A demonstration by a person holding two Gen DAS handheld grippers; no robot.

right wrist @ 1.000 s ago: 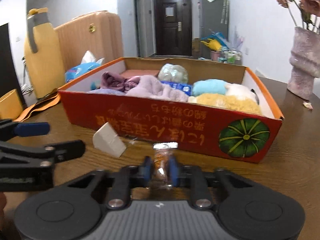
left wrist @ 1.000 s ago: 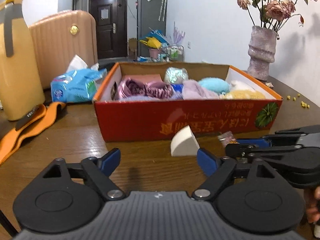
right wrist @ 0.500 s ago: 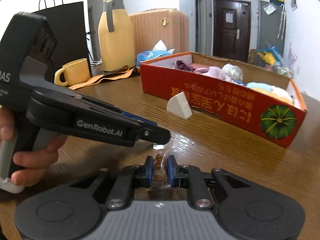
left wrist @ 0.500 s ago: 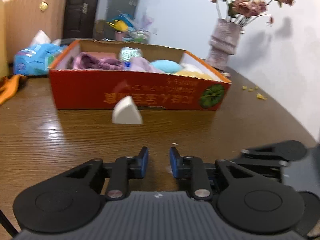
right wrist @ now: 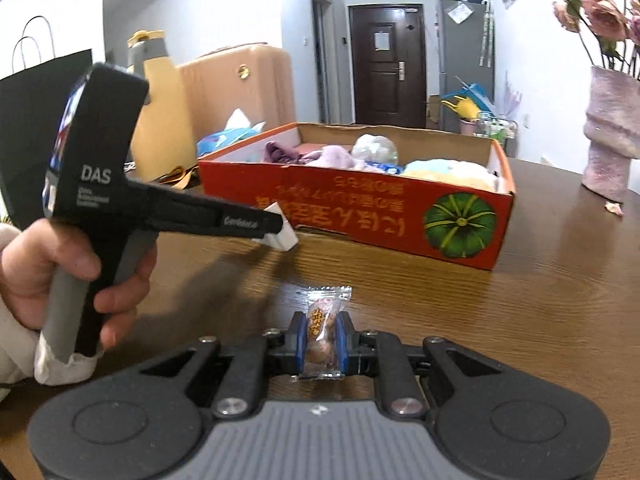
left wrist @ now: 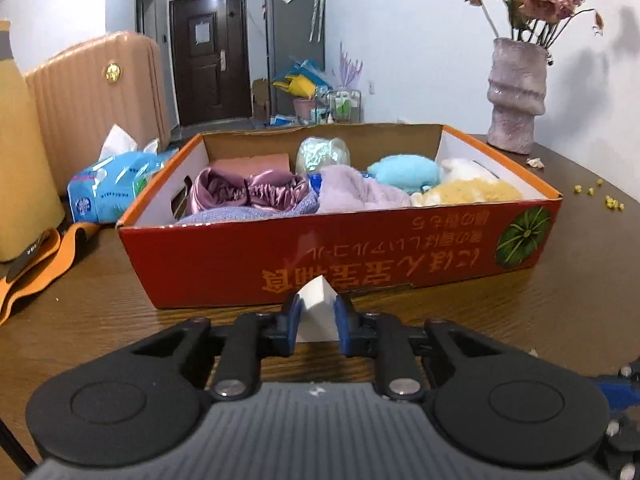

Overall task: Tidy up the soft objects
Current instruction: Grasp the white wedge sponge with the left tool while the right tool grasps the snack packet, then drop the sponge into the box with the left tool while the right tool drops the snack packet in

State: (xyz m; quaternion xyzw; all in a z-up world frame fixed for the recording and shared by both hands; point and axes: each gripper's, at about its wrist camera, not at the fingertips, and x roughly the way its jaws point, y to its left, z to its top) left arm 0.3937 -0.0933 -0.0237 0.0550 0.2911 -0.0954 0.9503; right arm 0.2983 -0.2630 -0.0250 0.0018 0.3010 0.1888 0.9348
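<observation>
A white sponge wedge stands on the wooden table just in front of the red cardboard box. My left gripper has its jaws closing on the wedge, and the blue pads press its two sides. In the right wrist view the same gripper, held by a hand, grips the wedge near the box. My right gripper is shut on a clear snack packet, back from the box. The box holds several soft things: purple satin, lilac cloth, blue and yellow plush.
A pink vase with dried flowers stands at the back right, with yellow crumbs near it. Left of the box lie a blue tissue pack, an orange strap and a yellow flask. A black paper bag stands further left.
The left gripper went from wide open to closed around the sponge wedge, now between its pads. The right gripper drew back from the box, still holding the packet.
</observation>
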